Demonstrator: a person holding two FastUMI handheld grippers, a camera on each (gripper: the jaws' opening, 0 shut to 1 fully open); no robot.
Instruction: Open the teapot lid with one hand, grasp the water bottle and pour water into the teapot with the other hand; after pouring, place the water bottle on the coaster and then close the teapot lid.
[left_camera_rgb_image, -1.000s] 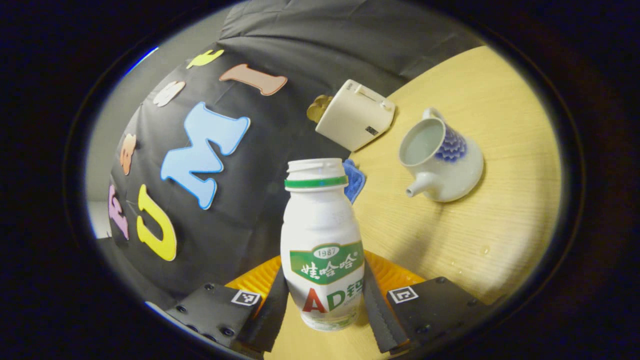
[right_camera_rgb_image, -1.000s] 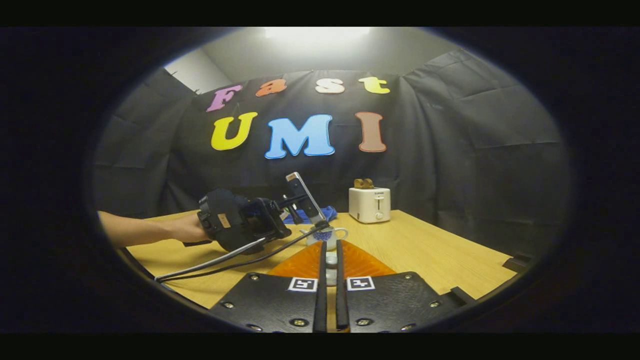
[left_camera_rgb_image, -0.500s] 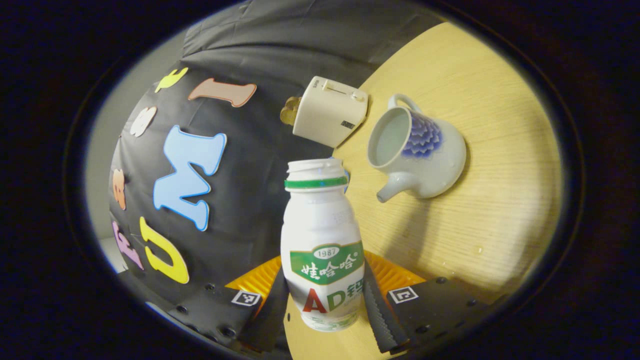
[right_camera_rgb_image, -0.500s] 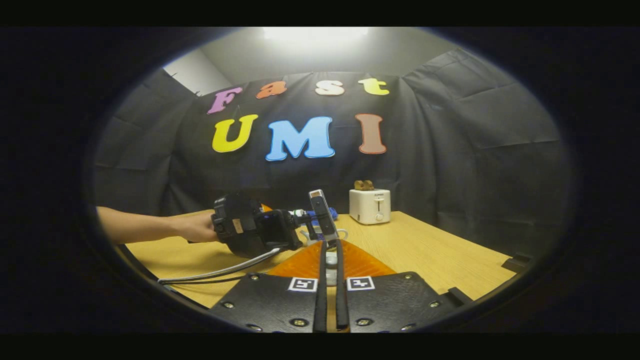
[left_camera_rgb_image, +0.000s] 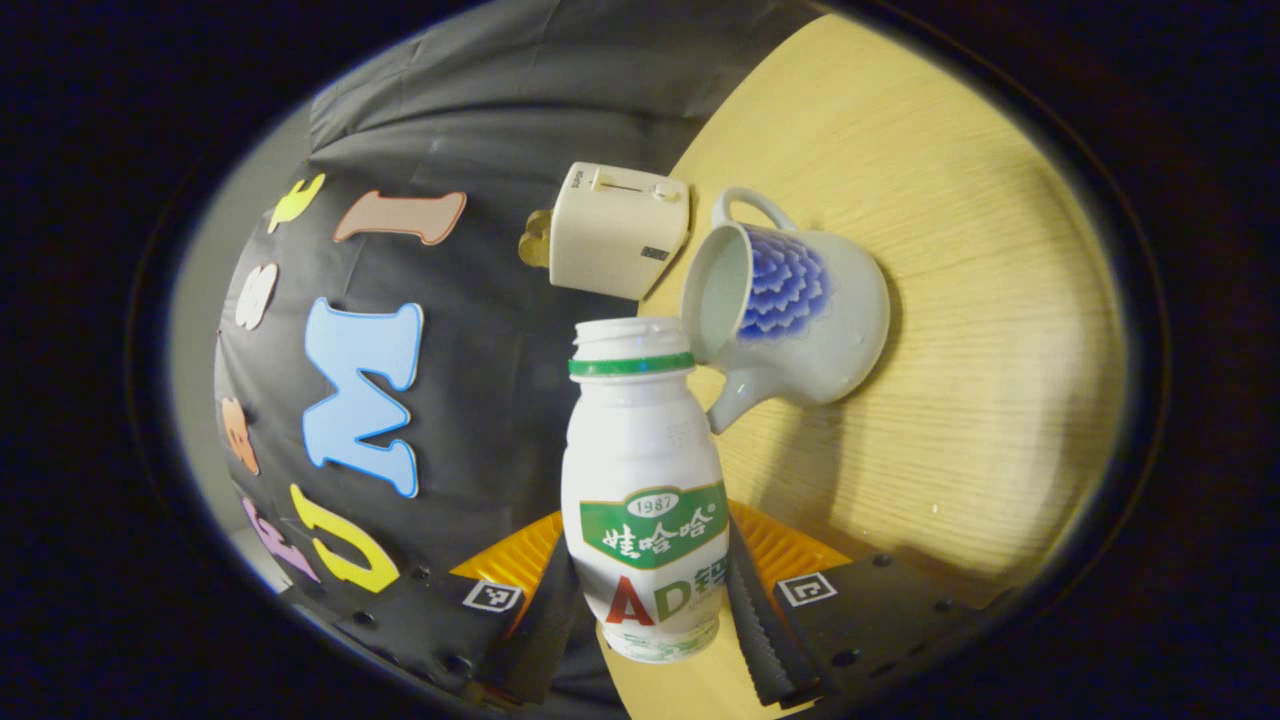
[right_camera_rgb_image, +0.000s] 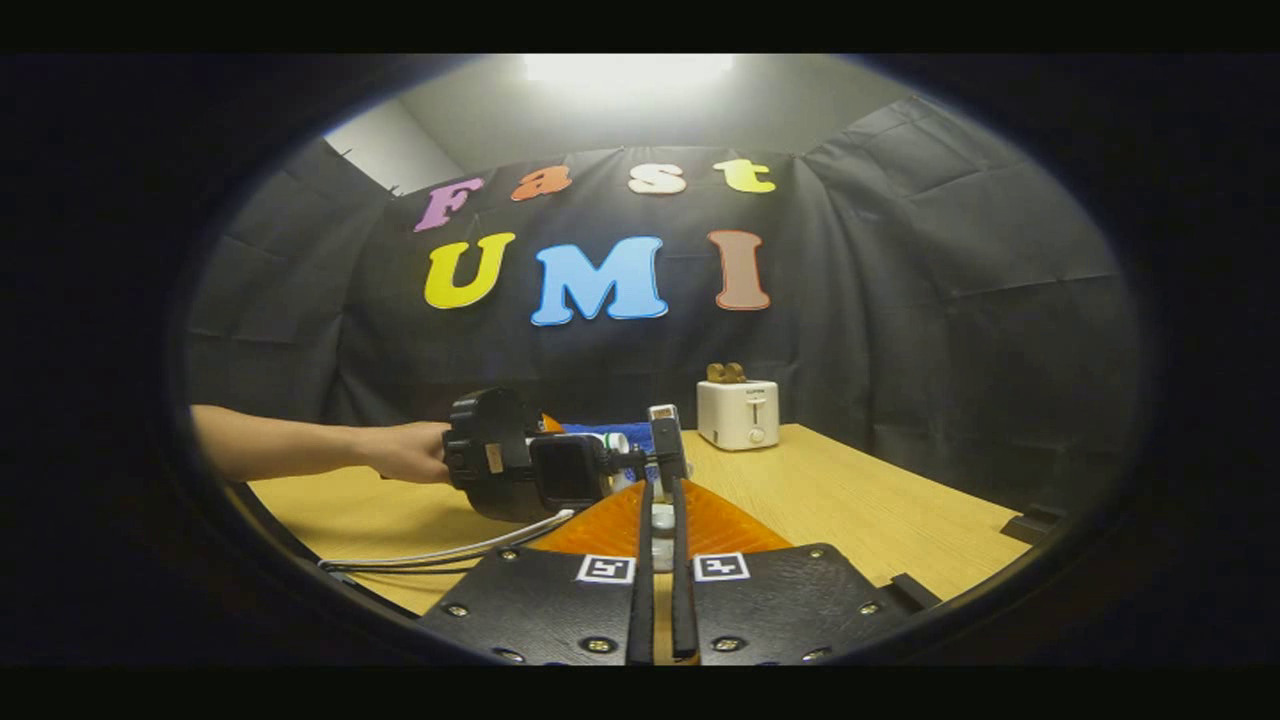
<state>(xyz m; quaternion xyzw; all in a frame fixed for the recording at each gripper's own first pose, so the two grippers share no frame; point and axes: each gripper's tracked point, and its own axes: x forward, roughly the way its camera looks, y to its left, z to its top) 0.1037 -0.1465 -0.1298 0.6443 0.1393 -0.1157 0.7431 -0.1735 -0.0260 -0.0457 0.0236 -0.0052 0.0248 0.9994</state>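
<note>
The wooden counter (left_camera_rgb_image: 960, 300) carries a white toaster (left_camera_rgb_image: 615, 230) toward the back near the booth's wall, and just in front of it a white teapot (left_camera_rgb_image: 800, 310) with a blue pattern, its lid off and its open mouth turned toward the left gripper view. In that view the teapot sits just beyond and to the right of the water bottle (left_camera_rgb_image: 645, 500), whose uncapped neck with a green ring comes close beside the teapot's rim; whether they touch cannot be told, and the spout points down toward the bottle's shoulder. The left tool (left_camera_rgb_image: 650, 620) is clamped on the lower body of the bottle, one finger pressing each side of the label, so the bottle rises straight out from between them. In the right gripper view the left tool (right_camera_rgb_image: 600, 470) appears farther off, held by a person's hand (right_camera_rgb_image: 405, 452) reaching in from the left over the counter, with a cable trailing under it. The right tool (right_camera_rgb_image: 661, 560) has its two fingers drawn together, nearly parallel, with a small white piece, seemingly the teapot lid (right_camera_rgb_image: 662, 520), pinched between them, though it is too small to be certain. The toaster (right_camera_rgb_image: 738, 414) stands well behind on the right.
</note>
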